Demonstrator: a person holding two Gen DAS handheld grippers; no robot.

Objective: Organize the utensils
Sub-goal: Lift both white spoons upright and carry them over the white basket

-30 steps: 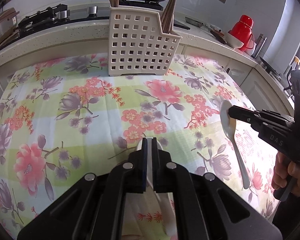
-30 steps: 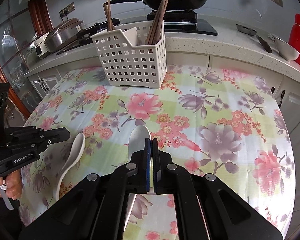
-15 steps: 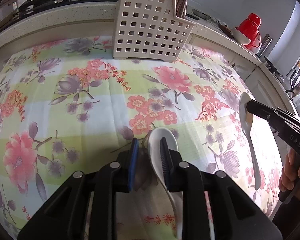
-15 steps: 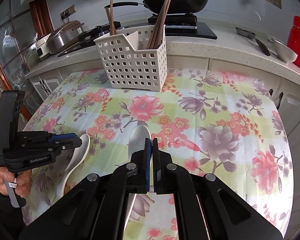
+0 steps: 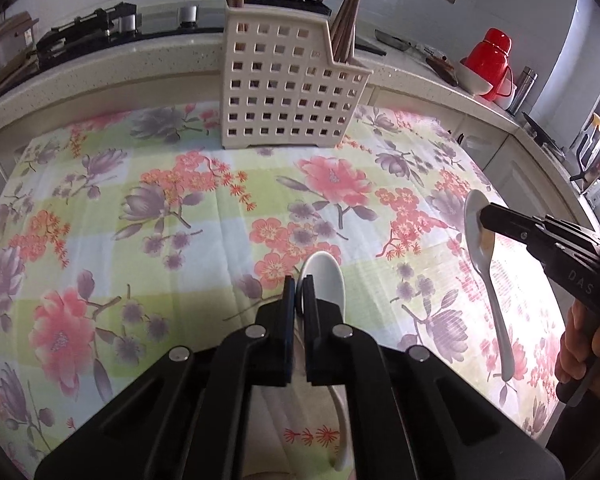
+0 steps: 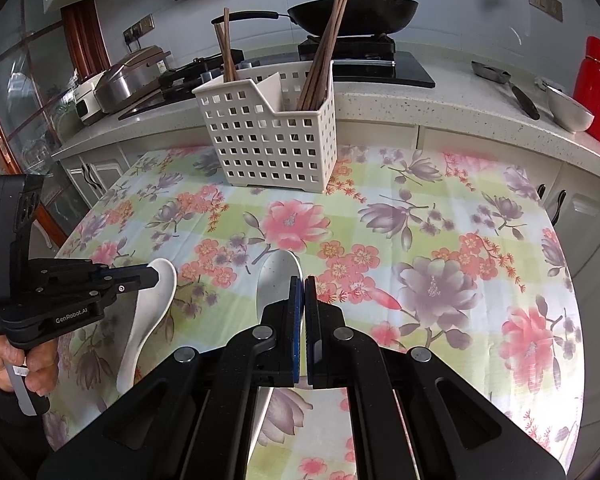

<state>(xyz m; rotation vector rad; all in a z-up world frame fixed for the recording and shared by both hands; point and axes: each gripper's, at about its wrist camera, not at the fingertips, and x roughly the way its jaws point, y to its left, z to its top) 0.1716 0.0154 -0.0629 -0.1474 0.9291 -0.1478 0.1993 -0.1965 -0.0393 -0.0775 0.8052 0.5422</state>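
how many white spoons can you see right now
2. One white spoon is pinched in the left tool; the other white spoon is pinched in the right tool. More could sit hidden inside the utensil basket.

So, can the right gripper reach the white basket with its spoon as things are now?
Probably yes. The right gripper, shut on its spoon, faces the white basket across bare tablecloth; the left gripper stays off to the side.

Floral-clothed table (image 6: 440, 240), white caddy (image 6: 272, 148), two spoons (image 6: 278, 276)
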